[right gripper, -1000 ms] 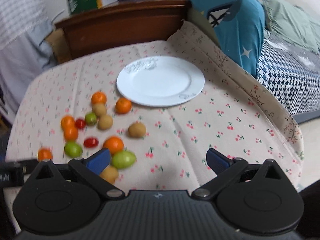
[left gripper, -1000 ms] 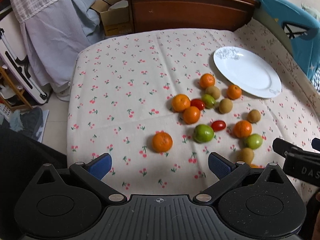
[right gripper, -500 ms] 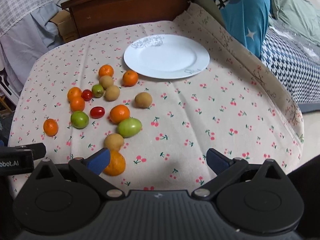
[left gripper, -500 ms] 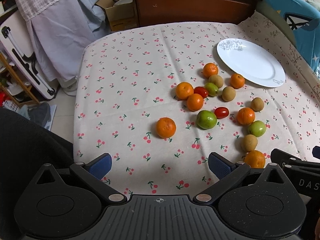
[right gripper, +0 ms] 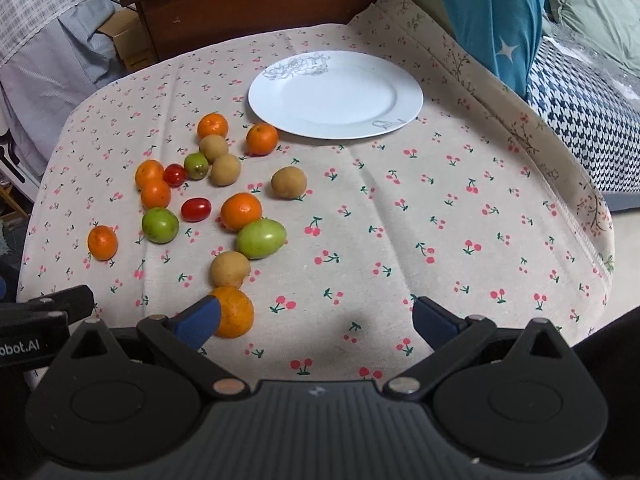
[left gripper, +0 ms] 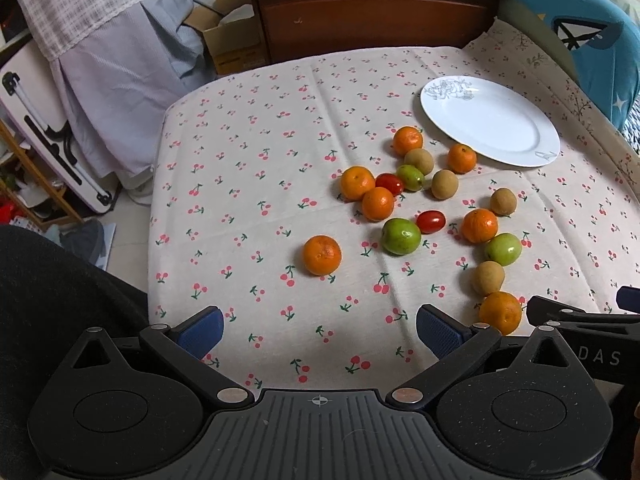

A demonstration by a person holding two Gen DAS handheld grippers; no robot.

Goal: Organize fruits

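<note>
Loosely scattered, the fruits [right gripper: 224, 200] lie mid-left on the cherry-print surface [right gripper: 440, 216], ahead of both grippers; the white plate [right gripper: 336, 92] sits bare above. The right gripper [right gripper: 316, 316] has its jaws apart, the nearest orange [right gripper: 234, 312] beside its left fingertip. The left gripper [left gripper: 318, 326] also has its jaws apart, over bare cloth. Only the left view reads "DAS"; the right, "obot.AI".

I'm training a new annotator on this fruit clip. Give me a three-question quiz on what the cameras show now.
1. True or false: the white plate already holds fruit.
2. How many red tomatoes lie on the tablecloth?
3. Which fruit lies nearest the right tongs? A) green fruit B) orange C) tomato

Key:
1. False, it is bare.
2. Two.
3. B, the orange beside the left finger; both tongs, left too, are open.
</note>
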